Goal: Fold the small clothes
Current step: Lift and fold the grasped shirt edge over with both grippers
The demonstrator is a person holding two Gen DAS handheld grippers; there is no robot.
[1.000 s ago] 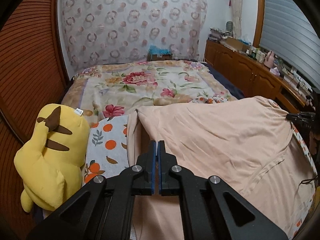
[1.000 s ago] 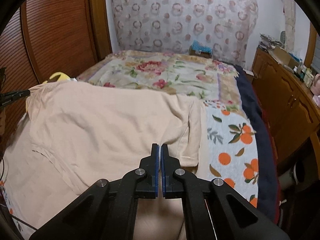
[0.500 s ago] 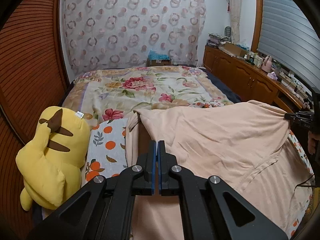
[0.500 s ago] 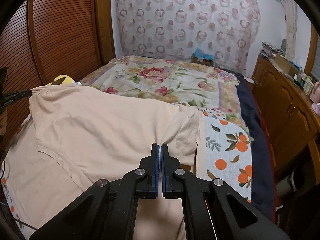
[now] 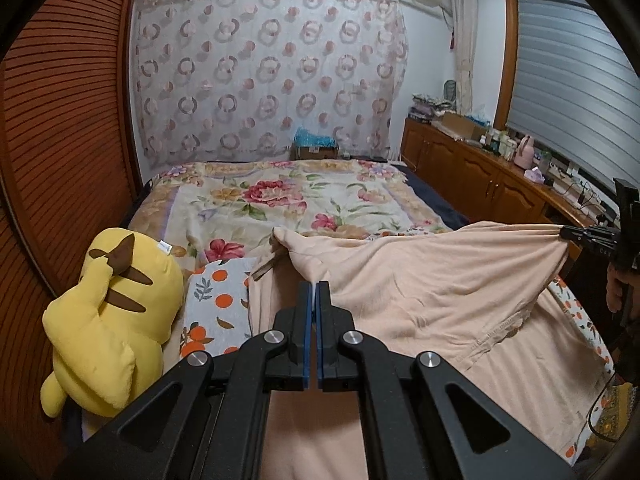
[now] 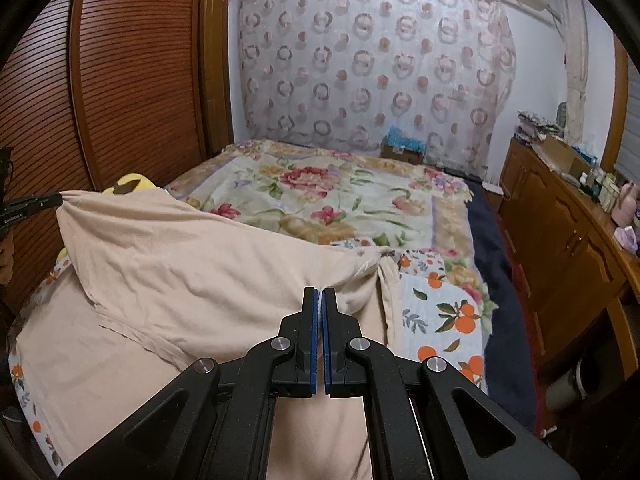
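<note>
1. since the earlier frames, both grippers have been raised, and the held edge of the peach garment (image 5: 420,280) has been lifted higher off the bed (image 5: 288,196), so that more of the wall hanging (image 5: 272,80) is taken into view.
2. left gripper (image 5: 313,286): the jaws are pressed together on a fold of the peach garment at its left upper edge; the cloth is seen pinched at the blue pads.
3. right gripper (image 6: 320,292): the jaws are likewise closed on the garment's right upper edge, the cloth being gathered into the tips.
4. the garment is stretched between the two grippers, its top edge held up and taut; the lower part is draped down and rests on the near end of the bed, over an orange-print cloth (image 6: 444,316).
5. in the left wrist view, the right gripper is seen at the far right edge (image 5: 588,236) with the garment corner bunched in it; in the right wrist view, the left gripper is seen at the far left edge (image 6: 40,202) in the same way.
6. a yellow plush toy (image 5: 108,312) is noted lying on the bed's left side, just beside the orange-print cloth and apart from the garment.
7. a wooden cabinet (image 5: 480,184) is recorded along the right wall, with assorted items on its top.
</note>
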